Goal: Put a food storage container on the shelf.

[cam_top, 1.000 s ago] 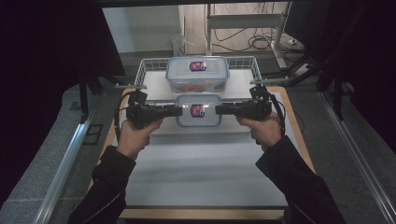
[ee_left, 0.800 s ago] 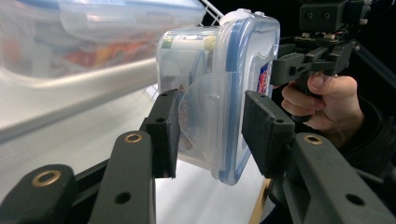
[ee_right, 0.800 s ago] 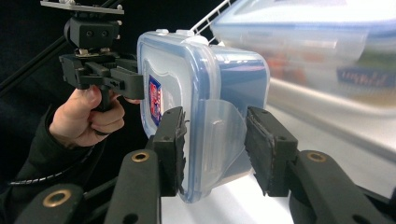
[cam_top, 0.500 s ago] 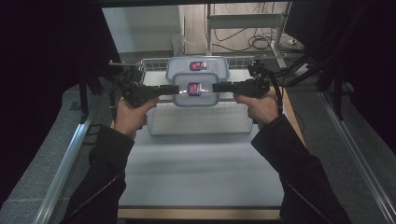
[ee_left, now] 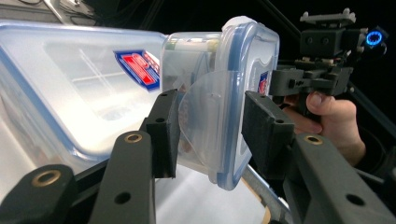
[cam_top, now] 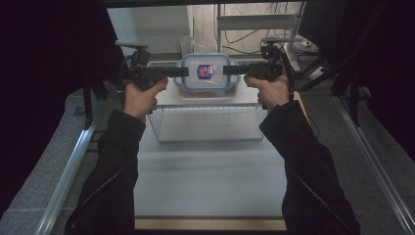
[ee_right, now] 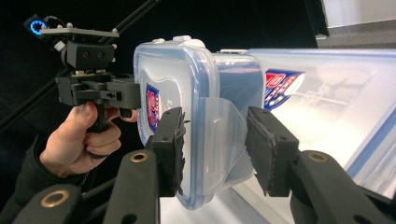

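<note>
A small clear box with a blue-sealed lid (cam_top: 205, 73) hangs in the air, its red-and-blue label facing up. My left gripper (cam_top: 183, 72) grips its left end and my right gripper (cam_top: 227, 70) its right end. In the left gripper view the pads (ee_left: 166, 126) clamp the box's lid latch (ee_left: 205, 116), one pad on the body side and one on the lid side. The right gripper view shows the same grip (ee_right: 212, 140) on the opposite latch of the box (ee_right: 187, 93). A larger lidded box (ee_left: 79, 88) with the same label lies just behind the small one (ee_right: 327, 93).
A white wire basket (cam_top: 205, 129) stands on the white table top (cam_top: 210, 181), below and in front of the held box. Metal rails (cam_top: 68, 166) run along both sides of the table. Shelving and cables are at the back.
Both hands have risen and moved away from the person, carrying the small box from in front of the large box to above the basket.
</note>
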{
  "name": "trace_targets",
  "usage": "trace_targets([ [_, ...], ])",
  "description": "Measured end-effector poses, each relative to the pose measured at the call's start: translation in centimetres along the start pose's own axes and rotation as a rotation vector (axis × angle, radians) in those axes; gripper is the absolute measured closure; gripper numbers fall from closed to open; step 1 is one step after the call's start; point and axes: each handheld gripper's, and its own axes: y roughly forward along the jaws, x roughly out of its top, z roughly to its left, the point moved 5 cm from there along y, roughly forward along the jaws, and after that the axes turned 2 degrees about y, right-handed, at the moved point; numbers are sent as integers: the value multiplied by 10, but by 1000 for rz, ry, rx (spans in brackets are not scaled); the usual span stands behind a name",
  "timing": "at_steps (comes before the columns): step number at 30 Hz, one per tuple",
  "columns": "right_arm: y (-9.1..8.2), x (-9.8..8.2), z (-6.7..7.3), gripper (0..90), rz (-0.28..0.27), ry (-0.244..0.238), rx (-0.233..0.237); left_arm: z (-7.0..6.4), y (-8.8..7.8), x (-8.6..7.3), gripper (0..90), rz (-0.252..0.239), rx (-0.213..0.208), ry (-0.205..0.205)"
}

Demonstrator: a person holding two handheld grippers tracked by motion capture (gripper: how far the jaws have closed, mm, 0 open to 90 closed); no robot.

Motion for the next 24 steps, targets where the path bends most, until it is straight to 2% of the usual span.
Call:
trace_targets([
  [9, 7, 11, -13, 578, -26, 50, 11, 13, 7, 5, 574, -29, -2, -40],
  [15, 11, 17, -14, 576, -33, 41, 2, 16, 6, 8, 567, -40, 12, -38],
  [17, 12, 16, -15, 576, -34, 38, -5, 16, 8, 8, 563, -38, 69, -12],
  [19, 15, 16, -15, 574, -35, 24, -29, 15, 10, 7, 564, -25, 91, 8],
  [20, 15, 15, -15, 568, -36, 26, -32, 14, 12, 7, 556, -16, 116, 23],
  [24, 17, 16, -18, 557, -47, 29, -49, 13, 15, 6, 535, -7, 133, 37],
])
